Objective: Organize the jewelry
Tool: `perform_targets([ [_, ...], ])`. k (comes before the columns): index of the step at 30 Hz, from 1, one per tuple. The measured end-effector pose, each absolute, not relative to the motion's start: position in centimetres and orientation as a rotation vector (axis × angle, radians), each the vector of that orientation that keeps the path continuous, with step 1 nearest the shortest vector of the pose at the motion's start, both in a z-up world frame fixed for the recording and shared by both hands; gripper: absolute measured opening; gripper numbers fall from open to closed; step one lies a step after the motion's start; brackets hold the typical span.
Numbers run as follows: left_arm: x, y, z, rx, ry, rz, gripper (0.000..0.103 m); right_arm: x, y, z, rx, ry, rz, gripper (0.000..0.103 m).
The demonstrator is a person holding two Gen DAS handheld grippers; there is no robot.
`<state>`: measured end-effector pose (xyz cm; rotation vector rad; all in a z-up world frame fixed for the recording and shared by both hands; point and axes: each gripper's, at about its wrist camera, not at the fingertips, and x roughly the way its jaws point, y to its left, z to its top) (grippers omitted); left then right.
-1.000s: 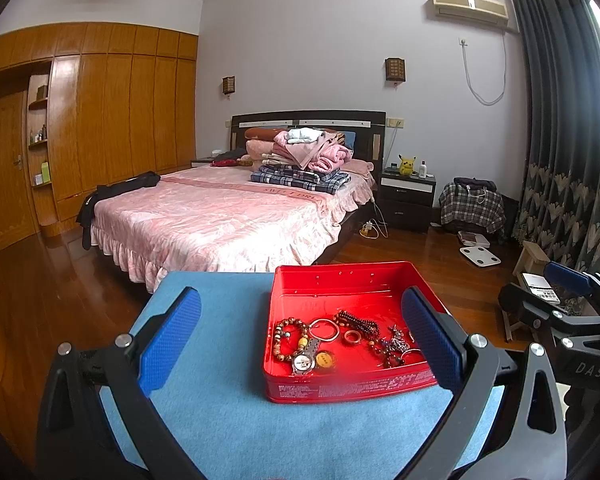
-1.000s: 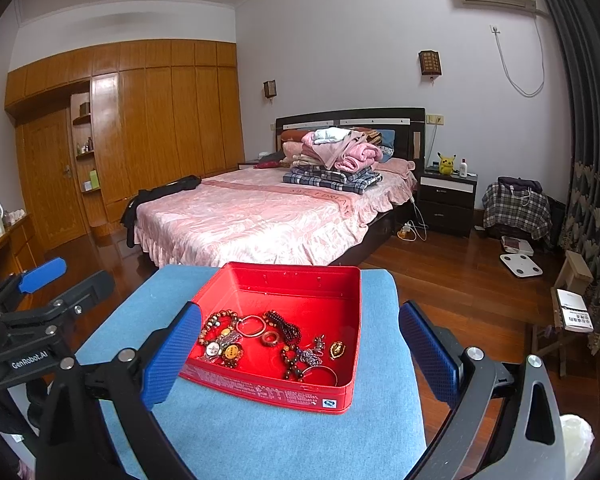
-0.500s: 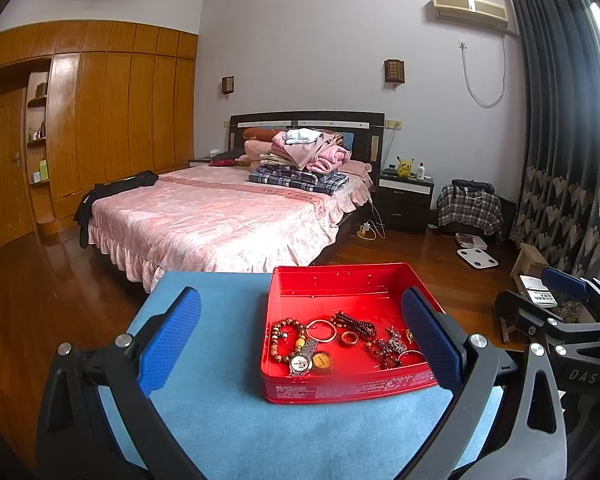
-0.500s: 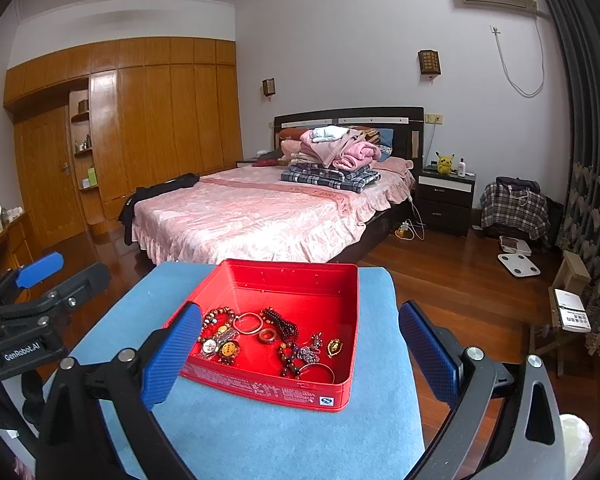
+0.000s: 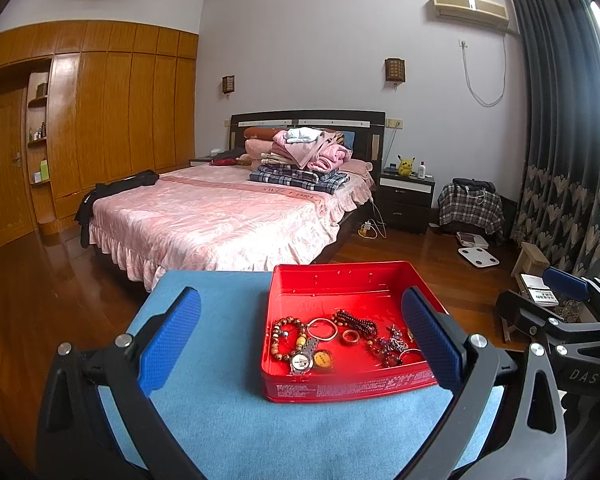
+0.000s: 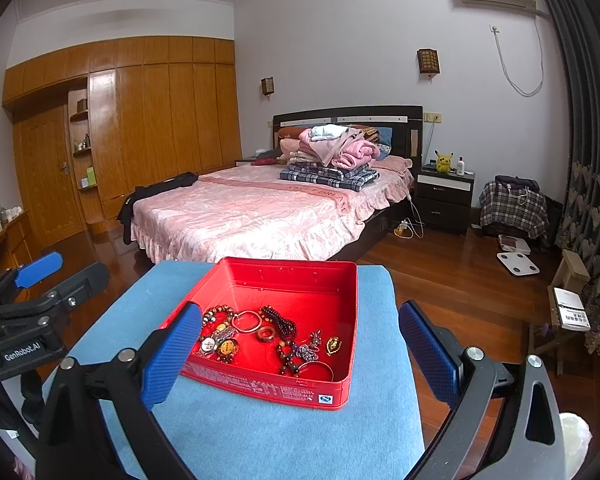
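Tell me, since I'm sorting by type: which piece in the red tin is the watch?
The watch lies at the red tin's front-left, beside the round yellow pendant; it alone has a white dial.

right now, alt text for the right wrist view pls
An open red tin of mixed jewelry, with bead bracelets, a watch and rings, sits on a blue cloth between the open right gripper fingers. A pink bed stands behind.
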<state>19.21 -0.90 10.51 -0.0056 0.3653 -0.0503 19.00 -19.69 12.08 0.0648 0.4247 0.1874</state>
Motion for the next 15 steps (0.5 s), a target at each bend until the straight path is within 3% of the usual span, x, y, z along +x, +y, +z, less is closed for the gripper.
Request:
perform_targets([
  [15, 19.25, -0.95, 9.92, -0.006, 0.376, -0.050, 0.097, 18.76, -20.12, 11.67, 0.066, 0.429, 0.184, 0.097],
])
